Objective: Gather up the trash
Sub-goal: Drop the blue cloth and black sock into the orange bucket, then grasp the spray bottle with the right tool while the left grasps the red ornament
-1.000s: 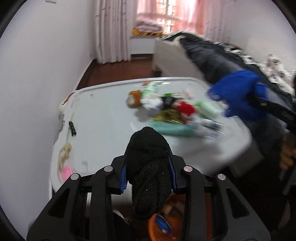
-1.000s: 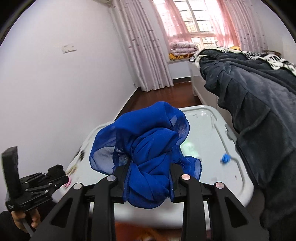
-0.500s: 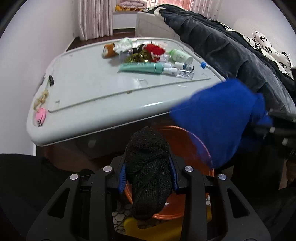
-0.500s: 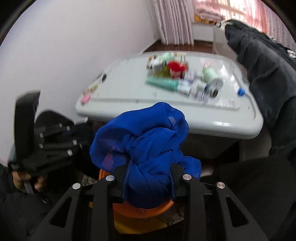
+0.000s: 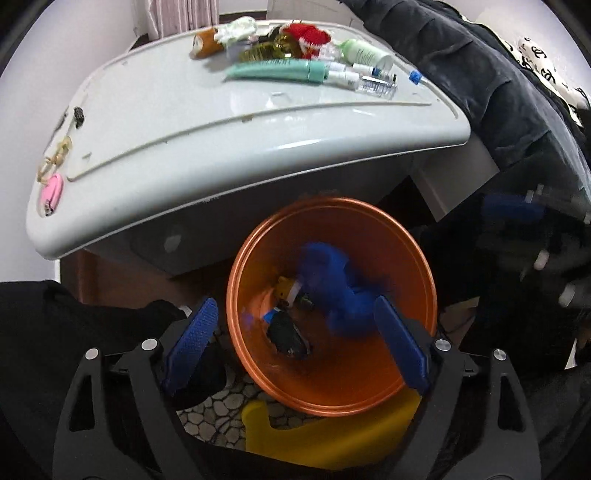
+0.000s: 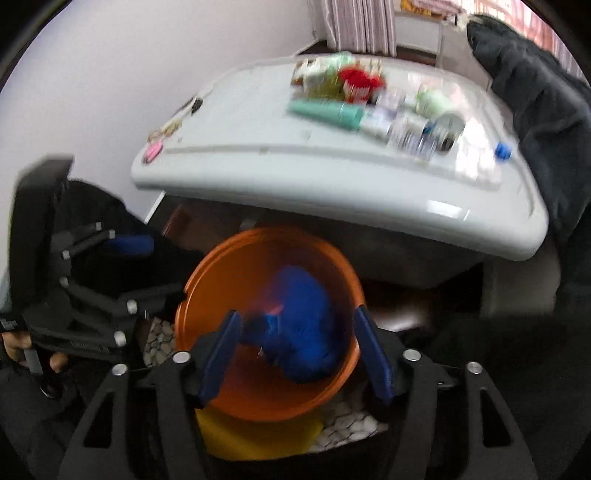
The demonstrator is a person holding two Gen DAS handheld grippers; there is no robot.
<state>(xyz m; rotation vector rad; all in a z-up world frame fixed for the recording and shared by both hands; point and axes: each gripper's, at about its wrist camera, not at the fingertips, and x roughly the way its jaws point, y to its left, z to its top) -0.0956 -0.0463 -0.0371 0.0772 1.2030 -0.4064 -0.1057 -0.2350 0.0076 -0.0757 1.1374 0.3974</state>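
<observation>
- Pale walls and striped curtains backed a white table (image 5: 229,147), whose near edge overhung an orange bin (image 5: 332,373) standing on a pebble-patterned floor, with a yellow object (image 5: 325,432) just beside the bin's base.
- Along the table's far edge lay a cluster of toiletries — a teal tube (image 5: 277,70), a pale green bottle (image 5: 364,51), a red knitted item (image 5: 306,35) and clear vials (image 5: 373,81).
- Near the table's left edge sat a pink item (image 5: 50,194) and a small chain (image 5: 55,158); a blue cap (image 5: 414,76) lay close to the right edge.
- The left gripper (image 5: 295,347) pointed steeply down over the bin, its jaws having just been opening; they stood wide, with nothing between the blue pads (image 5: 192,343).
- A black sock (image 5: 288,334) lay at the bottom of the bin among small scraps.
- The right gripper (image 6: 295,354) also hung over the bin, its jaws having just been opening and now apart.
- A blue cloth (image 6: 303,325) showed blurred inside the bin, between the right gripper's pads in that view but clear of them — whether it had landed could not be told.
- A hand (image 6: 22,350) gripped the left gripper's handle at the left side of the right wrist view.
</observation>
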